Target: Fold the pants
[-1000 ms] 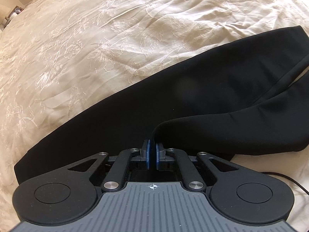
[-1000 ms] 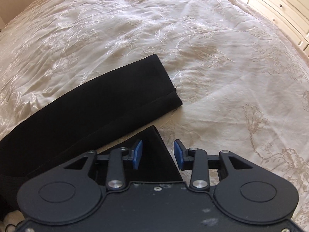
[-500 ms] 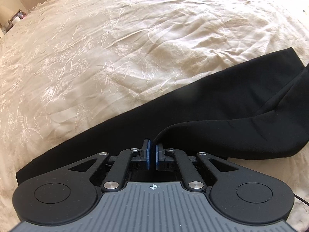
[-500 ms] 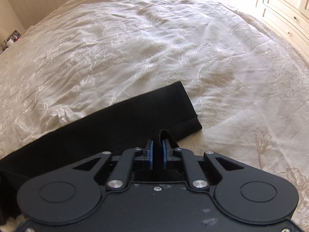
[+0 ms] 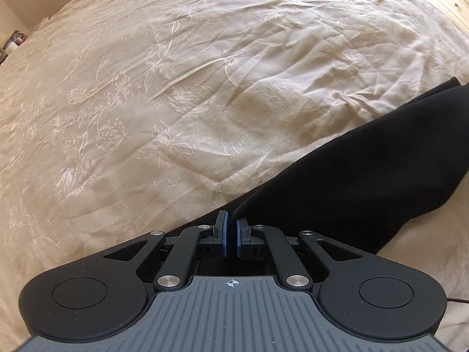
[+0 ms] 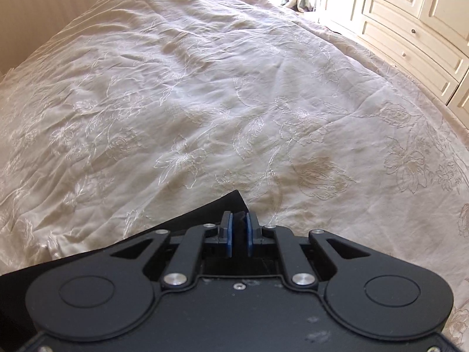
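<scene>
Folding looks barely begun: the black pants (image 5: 366,176) lie near the bed's near edge, one layer lifted. The left gripper (image 5: 230,230) is pressed together on a fold, and the right gripper (image 6: 239,228) pinches cloth by the hem. Wide bare bedspread (image 6: 205,102) lies ahead toward the far edge.

The left gripper (image 5: 230,228) points steeply downward, its blue pads (image 5: 224,236) drawn nearly together and clamped on a thin edge of the black pants (image 5: 366,176). The right gripper (image 6: 239,228) also tilts steeply down, its blue pads (image 6: 229,236) standing a little wider, pressed on a bunched fold of the pants (image 6: 205,211) between them. Both black linkage arms are folded inward.
</scene>
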Tool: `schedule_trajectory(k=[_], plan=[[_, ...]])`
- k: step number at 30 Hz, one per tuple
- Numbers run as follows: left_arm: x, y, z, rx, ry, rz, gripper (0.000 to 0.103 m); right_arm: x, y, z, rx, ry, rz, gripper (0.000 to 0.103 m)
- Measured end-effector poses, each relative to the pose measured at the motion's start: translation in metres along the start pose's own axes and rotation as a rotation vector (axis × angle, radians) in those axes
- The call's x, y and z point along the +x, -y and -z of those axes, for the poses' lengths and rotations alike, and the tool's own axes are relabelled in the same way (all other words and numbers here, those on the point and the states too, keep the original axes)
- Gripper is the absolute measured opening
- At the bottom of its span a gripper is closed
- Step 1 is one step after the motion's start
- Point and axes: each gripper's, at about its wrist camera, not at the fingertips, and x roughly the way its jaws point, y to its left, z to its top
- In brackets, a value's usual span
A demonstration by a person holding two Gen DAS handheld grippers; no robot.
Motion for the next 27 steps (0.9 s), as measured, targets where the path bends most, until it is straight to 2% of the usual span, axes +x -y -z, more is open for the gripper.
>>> schedule_trajectory(k=[7, 13, 14, 17, 18, 20, 27], plan=[[0.017, 0.001, -0.001, 0.025, -0.033, -0.013, 0.006, 0.016, -0.011, 0.000, -0.041, 0.001, 0.008, 0.010], [0.028, 0.004, 0.002, 0.042, -0.057, 0.000, 0.006, 0.002, -0.015, -0.005, -0.048, 0.113, -0.022, 0.012], [0.032, 0.005, 0.003, 0.046, -0.062, 0.002, 0.006, 0.008, -0.014, -0.005, -0.056, 0.086, -0.009, 0.016], [0.041, 0.007, 0.005, 0.053, -0.083, 0.003, 0.006, 0.027, -0.009, -0.001, -0.052, -0.001, 0.010, 0.019], [0.044, 0.007, 0.006, 0.056, -0.088, 0.004, 0.006, 0.027, -0.007, 0.000, -0.041, -0.001, 0.012, 0.019], [0.048, 0.007, 0.007, 0.064, -0.095, 0.006, 0.006, 0.022, -0.003, 0.000, -0.017, 0.003, 0.003, 0.027], [0.059, 0.012, 0.011, 0.122, -0.125, 0.024, 0.006, 0.019, 0.002, 0.007, -0.043, -0.031, -0.006, 0.029]])
